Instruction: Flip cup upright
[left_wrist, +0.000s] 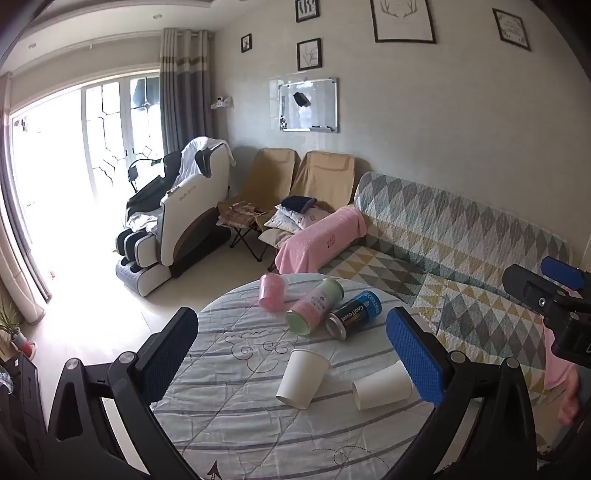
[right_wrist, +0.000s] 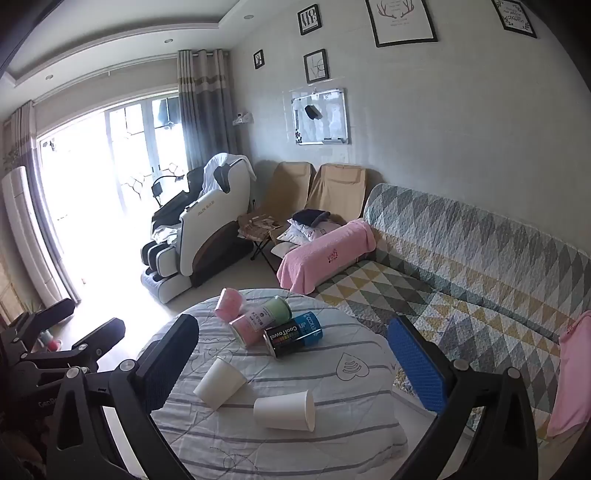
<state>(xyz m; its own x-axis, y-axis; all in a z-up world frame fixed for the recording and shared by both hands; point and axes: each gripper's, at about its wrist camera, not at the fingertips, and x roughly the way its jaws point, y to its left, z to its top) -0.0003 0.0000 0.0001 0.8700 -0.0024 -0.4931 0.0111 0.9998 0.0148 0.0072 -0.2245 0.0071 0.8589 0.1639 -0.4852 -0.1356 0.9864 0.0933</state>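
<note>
Two white paper cups lie on their sides on the round table (left_wrist: 229, 413) with a striped cloth. In the left wrist view one cup (left_wrist: 303, 377) lies mid-table and the other (left_wrist: 382, 384) lies just right of it, partly behind my blue right finger pad (left_wrist: 413, 356). In the right wrist view they show as a left cup (right_wrist: 219, 383) and a right cup (right_wrist: 285, 405). My left gripper (left_wrist: 291, 354) is open and empty above the cups. My right gripper (right_wrist: 291, 362) is open and empty, also above them.
A pink cup (left_wrist: 272, 291), a pink-green canister (left_wrist: 314, 312) and a black-blue "Cool Towel" can (left_wrist: 355, 314) lie at the table's far side. A quilted sofa (left_wrist: 461, 258) runs along the right. The other gripper (left_wrist: 550, 295) shows at the right edge.
</note>
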